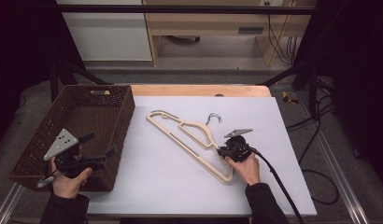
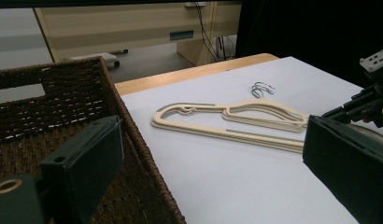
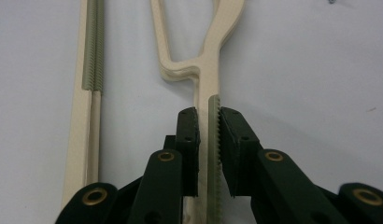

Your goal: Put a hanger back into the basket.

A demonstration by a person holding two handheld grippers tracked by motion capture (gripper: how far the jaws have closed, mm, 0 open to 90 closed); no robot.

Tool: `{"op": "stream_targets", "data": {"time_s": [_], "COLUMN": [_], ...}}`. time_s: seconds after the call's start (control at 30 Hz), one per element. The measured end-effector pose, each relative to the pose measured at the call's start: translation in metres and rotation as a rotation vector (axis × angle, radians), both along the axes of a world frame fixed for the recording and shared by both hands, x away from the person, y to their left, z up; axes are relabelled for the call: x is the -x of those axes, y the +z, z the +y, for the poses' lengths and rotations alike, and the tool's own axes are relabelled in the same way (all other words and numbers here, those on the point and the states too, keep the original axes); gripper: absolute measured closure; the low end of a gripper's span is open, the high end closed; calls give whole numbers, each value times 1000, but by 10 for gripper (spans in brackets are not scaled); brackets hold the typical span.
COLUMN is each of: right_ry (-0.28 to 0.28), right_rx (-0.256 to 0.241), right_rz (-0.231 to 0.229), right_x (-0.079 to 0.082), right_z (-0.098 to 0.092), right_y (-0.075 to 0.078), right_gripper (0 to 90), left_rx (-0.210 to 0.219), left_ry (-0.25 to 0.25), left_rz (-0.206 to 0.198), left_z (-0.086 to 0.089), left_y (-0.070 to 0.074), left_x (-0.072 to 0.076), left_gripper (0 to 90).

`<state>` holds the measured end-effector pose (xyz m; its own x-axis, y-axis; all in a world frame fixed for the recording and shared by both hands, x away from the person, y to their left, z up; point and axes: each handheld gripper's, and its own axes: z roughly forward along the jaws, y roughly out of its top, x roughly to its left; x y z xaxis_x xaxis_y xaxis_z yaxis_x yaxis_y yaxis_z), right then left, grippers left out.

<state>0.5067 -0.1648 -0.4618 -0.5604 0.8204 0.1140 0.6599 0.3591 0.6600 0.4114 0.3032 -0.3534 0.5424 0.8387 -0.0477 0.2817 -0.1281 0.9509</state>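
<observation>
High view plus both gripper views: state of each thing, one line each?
hangers: stacked flat on the white board, metal hooks pointing to the far side.
right gripper: jaws closed around a hanger arm at its ribbed strip.
left gripper: jaws open, empty, held above the basket's near right corner.
basket: upright at the board's left edge, nothing visible inside.

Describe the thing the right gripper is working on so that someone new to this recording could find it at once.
On the white board covering the table, right of the brown woven basket, lie cream hangers, stacked. The right gripper has its jaws on either side of one arm, at a ribbed greenish strip. The small metal hook at the top, and the pale triangular outline, set them apart.
</observation>
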Motion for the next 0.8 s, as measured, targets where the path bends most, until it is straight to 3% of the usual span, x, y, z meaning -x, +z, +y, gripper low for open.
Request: {"op": "stream_targets", "data": {"time_s": [0.13, 0.53, 0.57, 0.8], "right_ry": [-15, -16, -19, 24], "right_rx": [14, 1, -11, 30], "right_rz": [-35, -81, -89, -145], "right_x": [2, 7, 9, 12], "right_z": [-1, -3, -2, -2], "right_y": [3, 13, 16, 19], "right_gripper": [793, 796, 796, 797], "left_rx": [-1, -18, -19, -28], "left_ry": [-13, -69, -83, -128], "left_rz": [-2, -2, 5, 19], "left_z": [-5, -29, -36, -63], "left_y": [2, 5, 5, 16], "left_x": [1, 6, 6, -5], "left_gripper": [54, 66, 68, 68]}}
